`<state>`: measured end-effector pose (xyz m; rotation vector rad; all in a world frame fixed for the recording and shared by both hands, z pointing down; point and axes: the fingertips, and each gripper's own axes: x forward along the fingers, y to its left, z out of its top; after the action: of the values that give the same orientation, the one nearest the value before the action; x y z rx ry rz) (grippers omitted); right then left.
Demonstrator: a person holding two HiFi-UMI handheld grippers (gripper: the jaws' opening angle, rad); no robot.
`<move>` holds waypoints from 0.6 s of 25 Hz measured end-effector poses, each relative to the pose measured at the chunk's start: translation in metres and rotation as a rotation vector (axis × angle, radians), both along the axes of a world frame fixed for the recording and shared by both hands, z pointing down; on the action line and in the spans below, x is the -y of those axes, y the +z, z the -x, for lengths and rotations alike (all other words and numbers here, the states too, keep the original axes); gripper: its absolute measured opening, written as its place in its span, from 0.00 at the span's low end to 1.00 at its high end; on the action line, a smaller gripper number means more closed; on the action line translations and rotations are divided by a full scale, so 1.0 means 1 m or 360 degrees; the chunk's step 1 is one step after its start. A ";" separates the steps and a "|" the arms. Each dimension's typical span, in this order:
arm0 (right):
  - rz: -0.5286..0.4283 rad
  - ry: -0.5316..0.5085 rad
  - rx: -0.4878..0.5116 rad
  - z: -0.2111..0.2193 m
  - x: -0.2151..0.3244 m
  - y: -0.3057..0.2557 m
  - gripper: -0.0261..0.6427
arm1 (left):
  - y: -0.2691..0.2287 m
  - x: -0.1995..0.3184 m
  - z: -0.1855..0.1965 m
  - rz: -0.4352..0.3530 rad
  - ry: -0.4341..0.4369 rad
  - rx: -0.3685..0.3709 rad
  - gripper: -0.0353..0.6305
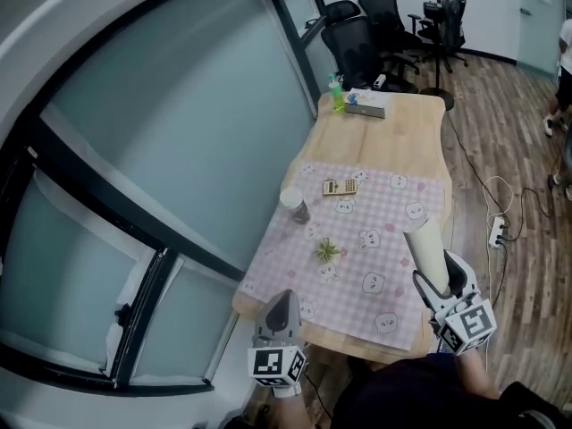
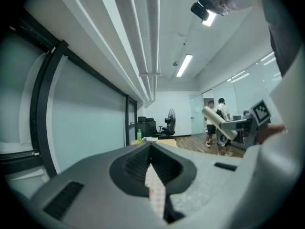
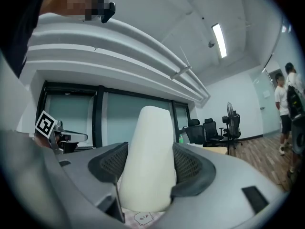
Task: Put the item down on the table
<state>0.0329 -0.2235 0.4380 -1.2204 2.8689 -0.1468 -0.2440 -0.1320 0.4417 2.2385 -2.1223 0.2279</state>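
A cream-white tube (image 1: 425, 248) sticks up and forward out of my right gripper (image 1: 435, 286), which is shut on its lower end over the right edge of the pink checked cloth (image 1: 375, 213). In the right gripper view the tube (image 3: 151, 137) fills the space between both ribbed pads (image 3: 189, 163), pressed from each side. My left gripper (image 1: 283, 302) hovers at the table's near left corner. Its jaws meet at the tip and hold nothing. From the left gripper view (image 2: 150, 149) the tube (image 2: 218, 123) shows at the right.
On the cloth stand a clear cup (image 1: 294, 205), a small green sprig (image 1: 327, 250) and a tan calculator (image 1: 340, 186). A green bottle (image 1: 337, 93) and a flat box (image 1: 365, 104) sit at the wooden table's (image 1: 375, 132) far end. Office chairs (image 1: 357, 38) stand beyond, a glass wall at left, and people stand at right.
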 end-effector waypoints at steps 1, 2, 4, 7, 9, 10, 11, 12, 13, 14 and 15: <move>0.0000 0.0004 0.0002 0.001 0.000 -0.001 0.49 | 0.003 0.000 0.001 0.0010 -0.0005 -0.0014 0.05; -0.0002 0.0010 0.0009 0.002 0.001 -0.003 0.49 | 0.005 0.000 0.002 0.0015 -0.0004 -0.0024 0.05; -0.0010 0.0019 0.0006 0.002 0.003 -0.005 0.49 | 0.004 0.002 0.001 0.0007 0.0015 -0.0024 0.05; 0.0008 0.0013 -0.0047 0.001 0.005 0.008 0.49 | 0.003 0.008 0.002 0.0002 0.0032 -0.0015 0.05; 0.0055 -0.0006 -0.0111 0.004 0.009 0.027 0.49 | 0.005 0.010 0.001 0.0008 0.0031 -0.0022 0.05; 0.0082 -0.0014 -0.0142 0.007 0.012 0.039 0.49 | 0.006 0.010 -0.001 0.0013 0.0033 -0.0025 0.05; 0.0108 -0.0020 -0.0171 0.010 0.017 0.053 0.49 | 0.007 0.010 -0.003 0.0020 0.0036 -0.0025 0.05; 0.0132 -0.0025 -0.0199 0.015 0.022 0.068 0.49 | 0.008 0.010 -0.005 0.0030 0.0041 -0.0022 0.05; 0.0150 -0.0033 -0.0229 0.019 0.028 0.084 0.49 | 0.009 0.009 -0.006 0.0042 0.0043 -0.0019 0.05; 0.0168 -0.0044 -0.0271 0.025 0.032 0.102 0.49 | 0.011 0.007 -0.006 0.0054 0.0039 -0.0016 0.05; 0.0187 -0.0058 -0.0329 0.030 0.035 0.121 0.49 | 0.012 0.005 -0.005 0.0067 0.0031 -0.0014 0.05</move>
<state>0.0034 -0.2589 0.5590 -1.2739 3.1012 -0.2042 -0.2394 -0.1366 0.4539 2.2341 -2.0722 0.2607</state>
